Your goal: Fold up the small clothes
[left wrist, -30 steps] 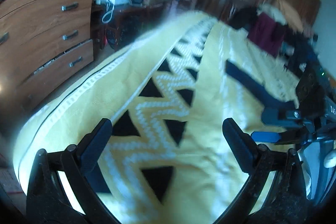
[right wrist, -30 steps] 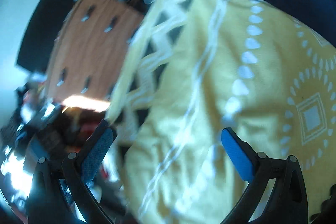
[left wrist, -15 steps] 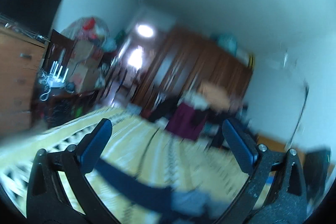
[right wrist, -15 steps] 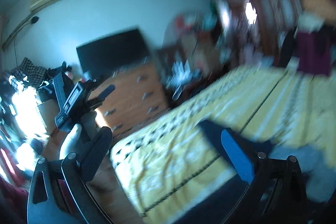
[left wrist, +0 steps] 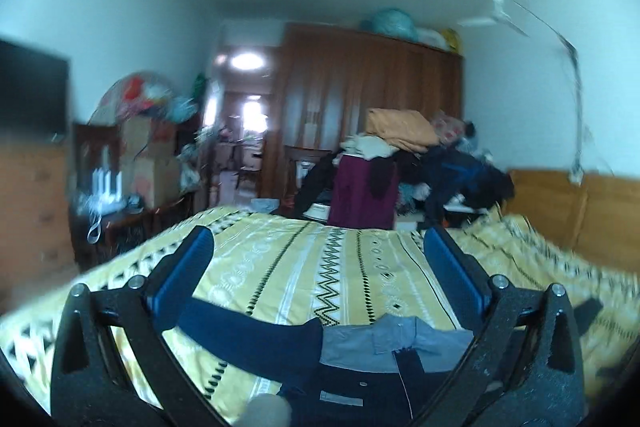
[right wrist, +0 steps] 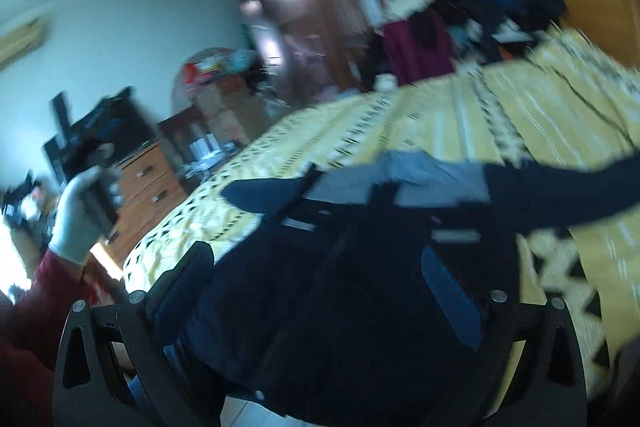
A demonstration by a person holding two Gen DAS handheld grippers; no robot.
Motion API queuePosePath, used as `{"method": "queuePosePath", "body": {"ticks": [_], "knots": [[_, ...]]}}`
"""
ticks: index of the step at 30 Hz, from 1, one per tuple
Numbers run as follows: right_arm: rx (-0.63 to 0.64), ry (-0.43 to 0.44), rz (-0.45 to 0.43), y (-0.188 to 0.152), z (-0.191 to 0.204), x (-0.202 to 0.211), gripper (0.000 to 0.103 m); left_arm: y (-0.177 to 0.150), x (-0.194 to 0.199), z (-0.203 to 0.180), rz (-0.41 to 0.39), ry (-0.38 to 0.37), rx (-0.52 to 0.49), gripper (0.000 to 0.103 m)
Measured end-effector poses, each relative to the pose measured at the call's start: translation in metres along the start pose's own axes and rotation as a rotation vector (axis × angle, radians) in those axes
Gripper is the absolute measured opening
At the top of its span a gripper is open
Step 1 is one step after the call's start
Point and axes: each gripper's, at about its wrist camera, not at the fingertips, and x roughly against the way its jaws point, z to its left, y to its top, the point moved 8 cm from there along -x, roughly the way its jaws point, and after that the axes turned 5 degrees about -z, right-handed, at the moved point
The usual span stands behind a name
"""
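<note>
A dark navy garment (left wrist: pixel 256 343) with a grey inner collar (left wrist: pixel 396 339) lies spread on the yellow patterned bedspread (left wrist: pixel 320 267), sleeves stretched out to both sides. My left gripper (left wrist: pixel 318 259) is open and empty, held above the garment's near edge. In the right wrist view the same garment (right wrist: pixel 360 287) fills the foreground, its grey collar (right wrist: pixel 420 175) beyond. My right gripper (right wrist: pixel 316 275) is open and empty just over the garment's body. The gloved left hand (right wrist: pixel 76 211) shows at the left of that view.
A wooden dresser (right wrist: pixel 148 183) stands left of the bed. A pile of clothes (left wrist: pixel 404 155) and a maroon item (left wrist: pixel 364 195) sit past the bed's far end, before a brown wardrobe (left wrist: pixel 368 83). A wooden headboard (left wrist: pixel 568 207) runs along the right.
Both views have swung up from close over the bedspread to a level look along the bed. The navy garment has come into view under both grippers. Both stay open.
</note>
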Motion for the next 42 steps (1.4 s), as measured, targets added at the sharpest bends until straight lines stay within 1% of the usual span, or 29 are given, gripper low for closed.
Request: {"method": "queuePosePath", "body": {"ticks": [1, 3, 5, 6, 8, 9, 10, 12, 14, 15, 16, 19, 20, 21, 22, 24, 26, 29, 32, 34, 36, 39, 42], "knots": [[-0.051, -0.029, -0.009, 0.001, -0.026, 0.004, 0.103, 0.005, -0.004, -0.009, 0.012, -0.04, -0.016, 0.103], [-0.13, -0.089, -0.017, 0.008, -0.071, 0.009, 0.103, 0.004, -0.015, -0.012, 0.046, -0.087, 0.004, 0.103], [-0.171, -0.14, -0.043, 0.016, -0.105, 0.012, 0.103, -0.001, -0.026, -0.005, 0.087, -0.084, 0.037, 0.103], [-0.198, -0.147, -0.059, 0.018, -0.114, 0.013, 0.103, -0.005, -0.03, -0.001, 0.101, -0.082, 0.057, 0.103], [-0.248, -0.146, -0.063, 0.016, -0.125, 0.013, 0.103, -0.016, -0.043, 0.019, 0.17, -0.061, 0.1, 0.103], [-0.255, -0.142, -0.049, 0.009, -0.123, 0.007, 0.103, -0.03, -0.046, 0.024, 0.198, -0.039, 0.116, 0.103], [-0.257, -0.139, -0.028, 0.004, -0.119, 0.0, 0.103, -0.042, -0.049, 0.039, 0.229, -0.015, 0.144, 0.103], [-0.239, -0.127, 0.046, -0.016, -0.11, -0.022, 0.103, -0.068, -0.056, 0.062, 0.292, 0.04, 0.213, 0.103], [-0.215, -0.11, 0.128, -0.039, -0.1, -0.045, 0.103, -0.099, -0.065, 0.108, 0.384, 0.122, 0.295, 0.103], [-0.213, -0.1, 0.154, -0.048, -0.09, -0.053, 0.103, -0.119, -0.066, 0.12, 0.42, 0.159, 0.314, 0.103], [-0.211, -0.085, 0.185, -0.059, -0.08, -0.065, 0.103, -0.135, -0.073, 0.145, 0.464, 0.201, 0.326, 0.103], [-0.187, -0.051, 0.256, -0.074, -0.058, -0.095, 0.103, -0.182, -0.098, 0.189, 0.576, 0.274, 0.325, 0.103], [-0.178, -0.041, 0.278, -0.077, -0.051, -0.109, 0.103, -0.197, -0.108, 0.207, 0.614, 0.288, 0.316, 0.103], [-0.176, -0.034, 0.296, -0.08, -0.044, -0.12, 0.103, -0.209, -0.117, 0.211, 0.63, 0.286, 0.32, 0.103], [-0.176, -0.022, 0.319, -0.081, -0.037, -0.136, 0.103, -0.225, -0.125, 0.226, 0.651, 0.29, 0.338, 0.103], [-0.169, -0.005, 0.364, -0.085, -0.025, -0.167, 0.103, -0.251, -0.145, 0.252, 0.689, 0.291, 0.398, 0.103], [-0.145, 0.013, 0.402, -0.086, -0.01, -0.198, 0.103, -0.271, -0.165, 0.272, 0.713, 0.312, 0.454, 0.103], [-0.114, 0.034, 0.426, -0.085, 0.008, -0.235, 0.103, -0.304, -0.195, 0.298, 0.769, 0.335, 0.521, 0.103], [-0.094, 0.049, 0.442, -0.087, 0.023, -0.267, 0.103, -0.331, -0.214, 0.305, 0.819, 0.347, 0.501, 0.103], [-0.079, 0.053, 0.457, -0.09, 0.028, -0.281, 0.103, -0.338, -0.221, 0.305, 0.827, 0.355, 0.455, 0.103], [-0.047, 0.037, 0.471, -0.096, 0.029, -0.291, 0.103, -0.341, -0.224, 0.302, 0.828, 0.352, 0.411, 0.103], [0.0, -0.027, 0.492, -0.104, 0.02, -0.302, 0.103, -0.347, -0.217, 0.297, 0.845, 0.371, 0.344, 0.103], [0.134, -0.142, 0.514, -0.11, 0.009, -0.31, 0.103, -0.35, -0.207, 0.293, 0.872, 0.384, 0.288, 0.103]]}}
